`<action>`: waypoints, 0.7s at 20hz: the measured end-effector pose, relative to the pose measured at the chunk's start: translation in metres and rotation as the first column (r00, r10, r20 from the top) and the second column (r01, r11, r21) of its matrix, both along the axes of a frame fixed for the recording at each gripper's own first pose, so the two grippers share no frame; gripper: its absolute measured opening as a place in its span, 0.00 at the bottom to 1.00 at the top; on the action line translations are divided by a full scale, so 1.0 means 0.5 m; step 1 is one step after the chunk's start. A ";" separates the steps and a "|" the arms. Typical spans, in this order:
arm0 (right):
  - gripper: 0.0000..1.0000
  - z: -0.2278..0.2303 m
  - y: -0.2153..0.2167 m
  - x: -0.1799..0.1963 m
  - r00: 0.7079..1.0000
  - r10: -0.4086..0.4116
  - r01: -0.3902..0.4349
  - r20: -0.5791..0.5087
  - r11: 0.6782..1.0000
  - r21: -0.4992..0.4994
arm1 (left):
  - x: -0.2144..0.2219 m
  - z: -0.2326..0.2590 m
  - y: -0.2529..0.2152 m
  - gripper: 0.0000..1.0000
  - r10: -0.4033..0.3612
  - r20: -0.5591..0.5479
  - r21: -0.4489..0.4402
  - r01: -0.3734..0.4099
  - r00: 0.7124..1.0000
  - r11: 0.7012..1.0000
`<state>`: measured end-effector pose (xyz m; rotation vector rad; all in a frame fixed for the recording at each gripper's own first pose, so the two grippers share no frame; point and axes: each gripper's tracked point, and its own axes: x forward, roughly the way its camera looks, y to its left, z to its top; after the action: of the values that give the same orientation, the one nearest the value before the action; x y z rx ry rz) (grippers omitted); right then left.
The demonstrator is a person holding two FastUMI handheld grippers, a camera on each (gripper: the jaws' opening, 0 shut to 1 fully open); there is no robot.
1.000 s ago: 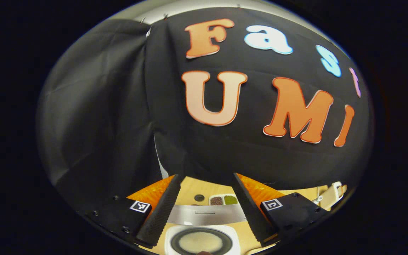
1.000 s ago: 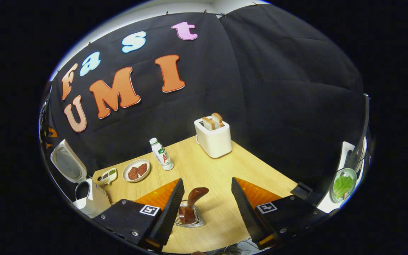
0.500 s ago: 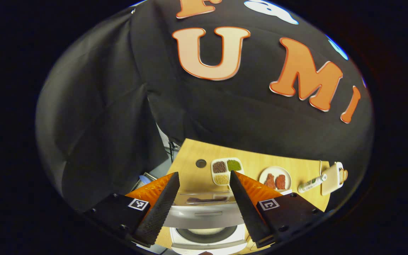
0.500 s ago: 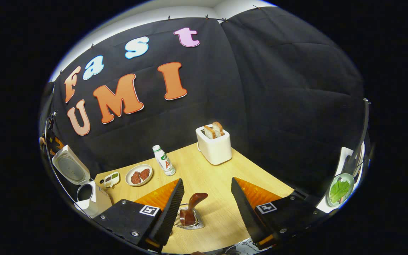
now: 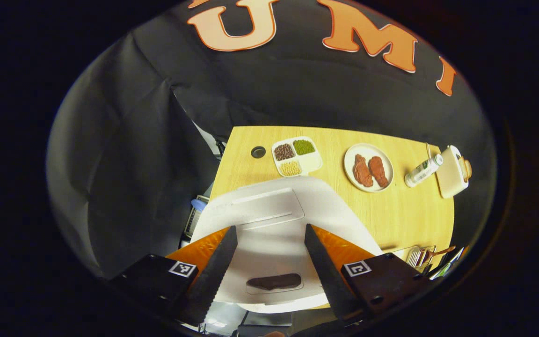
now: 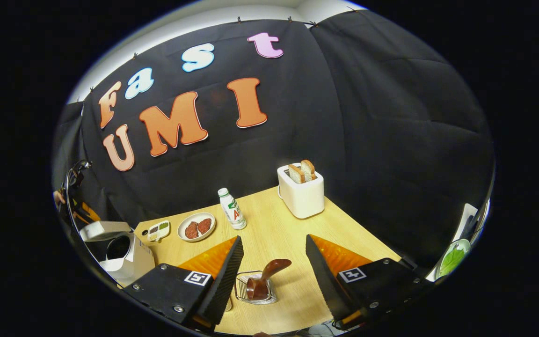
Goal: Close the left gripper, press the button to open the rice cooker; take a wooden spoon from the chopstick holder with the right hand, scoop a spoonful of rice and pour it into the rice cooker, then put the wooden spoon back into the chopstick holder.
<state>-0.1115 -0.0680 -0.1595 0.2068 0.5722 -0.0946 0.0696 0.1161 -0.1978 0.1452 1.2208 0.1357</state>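
Left gripper view: left gripper [image 5: 266,262] hangs over the rice cooker [image 5: 276,234], looking straight down on its white lid [image 5: 269,213], which from here covers the pot. Jaws spread apart, pinching nothing. A dark oval recess, probably the button [image 5: 274,281], sits between the fingers low in the frame. Likely reason for the pose: lining up on the lid from above. The task wants this gripper pressed together for a button push, and it is not.

Right gripper view: right gripper [image 6: 272,271] hovers above the wire chopstick holder [image 6: 255,291] at the near edge of the table [image 6: 274,224]. Jaws also spread, nothing between them. The wooden spoon [image 6: 265,278] stands in the holder, bowl end down, handle leaning up and to the right, so it is back where it belongs or not yet taken; I cannot say which from this. Far left in this view the rice cooker [image 6: 120,252] shows a dark pot opening with the lid hanging low over it, not latched flat, so the lid looks part way between open and shut.

Other table items, all well apart from both grippers: divided grain tray [image 5: 296,156], plate with two meat pieces [image 5: 368,167], bottle [image 6: 232,208], toaster with bread [image 6: 301,189]. The grain tray sits just behind the cooker, handy for scooping.

Judgement: spoon work is not happening now; the lid is the active item.
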 end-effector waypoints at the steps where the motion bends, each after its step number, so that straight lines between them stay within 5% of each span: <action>1: 0.84 0.000 0.004 0.003 1.000 0.008 -0.008 0.002 1.000 0.001 | -0.021 -0.013 -0.005 0.98 0.017 -0.017 -0.014 -0.018 1.000 1.000; 7: 0.84 -0.001 0.033 0.008 0.997 0.070 -0.070 -0.008 0.997 -0.013 | -0.133 -0.145 0.004 0.97 0.227 -0.212 -0.109 -0.254 0.951 0.961; 14: 0.84 0.040 0.086 0.036 0.988 0.144 -0.143 0.046 0.989 -0.019 | -0.126 -0.140 -0.007 0.95 0.234 -0.152 -0.105 -0.251 0.960 0.962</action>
<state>-0.0933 -0.0248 -0.1394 0.1513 0.5373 0.0454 0.0065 0.1125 -0.2680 -0.1064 1.3796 0.2672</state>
